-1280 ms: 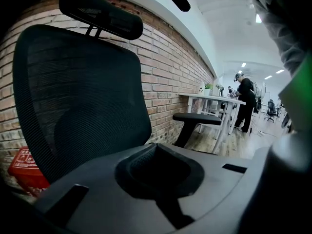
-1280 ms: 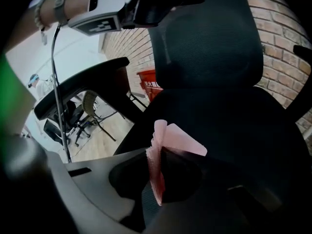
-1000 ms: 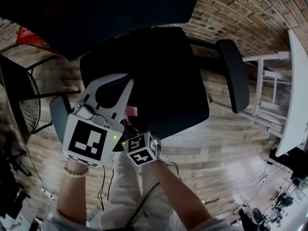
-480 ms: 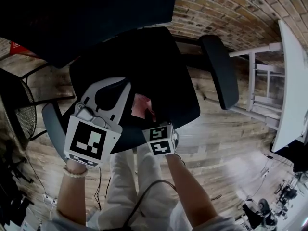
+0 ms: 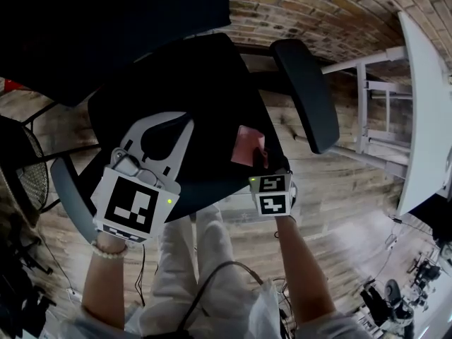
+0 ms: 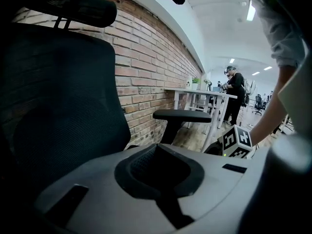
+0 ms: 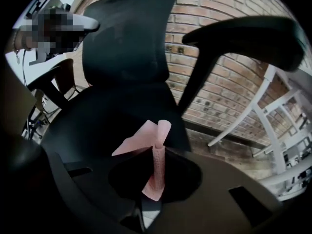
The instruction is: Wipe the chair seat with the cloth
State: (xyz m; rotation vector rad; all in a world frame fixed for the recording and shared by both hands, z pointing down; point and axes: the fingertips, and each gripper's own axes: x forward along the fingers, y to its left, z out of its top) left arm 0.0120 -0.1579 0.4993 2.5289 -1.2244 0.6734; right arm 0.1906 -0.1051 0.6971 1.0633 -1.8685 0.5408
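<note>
The black office chair's seat [image 5: 183,97] fills the middle of the head view. A pink cloth [image 5: 248,147] lies against the seat's right front part, and my right gripper [image 5: 258,162] is shut on it. In the right gripper view the cloth [image 7: 157,155] stands pinched in a fold between the jaws, its loose end spread on the seat [image 7: 112,116]. My left gripper [image 5: 168,117] hovers over the seat's left front, shut with nothing in it. In its own view the left gripper [image 6: 158,147] faces the mesh backrest [image 6: 58,96].
The right armrest [image 5: 304,90] rises just beyond the cloth; the left armrest [image 5: 67,193] is beside my left wrist. A white table [image 5: 424,97] stands at the right on the wooden floor, against a brick wall [image 5: 311,6]. A person [image 6: 237,89] stands far off.
My right gripper has slid the pink cloth rightward along the seat's front, away from the left gripper. The left gripper has hardly moved.
</note>
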